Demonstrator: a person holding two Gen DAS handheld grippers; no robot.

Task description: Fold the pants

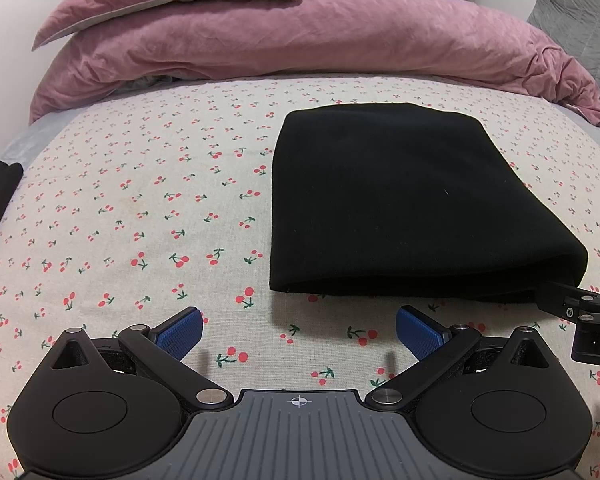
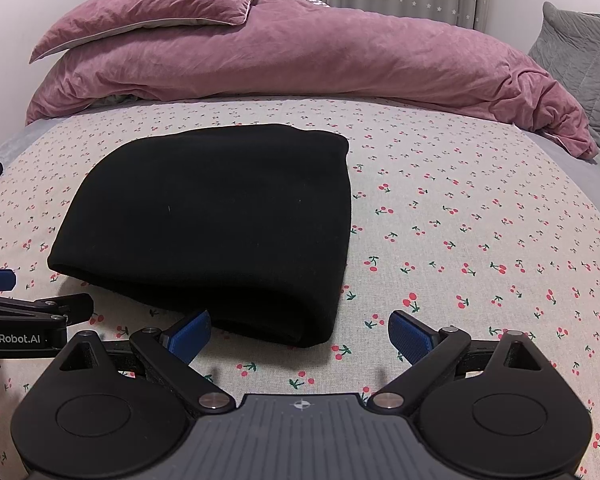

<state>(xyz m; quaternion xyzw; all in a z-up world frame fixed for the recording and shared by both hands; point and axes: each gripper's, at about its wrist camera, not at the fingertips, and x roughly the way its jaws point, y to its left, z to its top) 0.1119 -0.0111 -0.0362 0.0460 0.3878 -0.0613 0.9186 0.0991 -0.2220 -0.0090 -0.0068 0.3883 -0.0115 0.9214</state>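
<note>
Broadly, the bed (image 1: 140,200), spread with a cherry-print sheet (image 2: 460,220) and a pink duvet (image 1: 300,40) heaped at its far side, carries the black pants (image 1: 400,200), which lie folded into a compact thick rectangle near the middle with the rounded fold edge toward the cameras. Both the left gripper (image 1: 299,330) and the right gripper (image 2: 299,334) hover just short of that near edge with fingers spread wide and empty, so the fold looks essentially done. Any tidying is best a light press along the layered edge, without dragging the stack.
</note>
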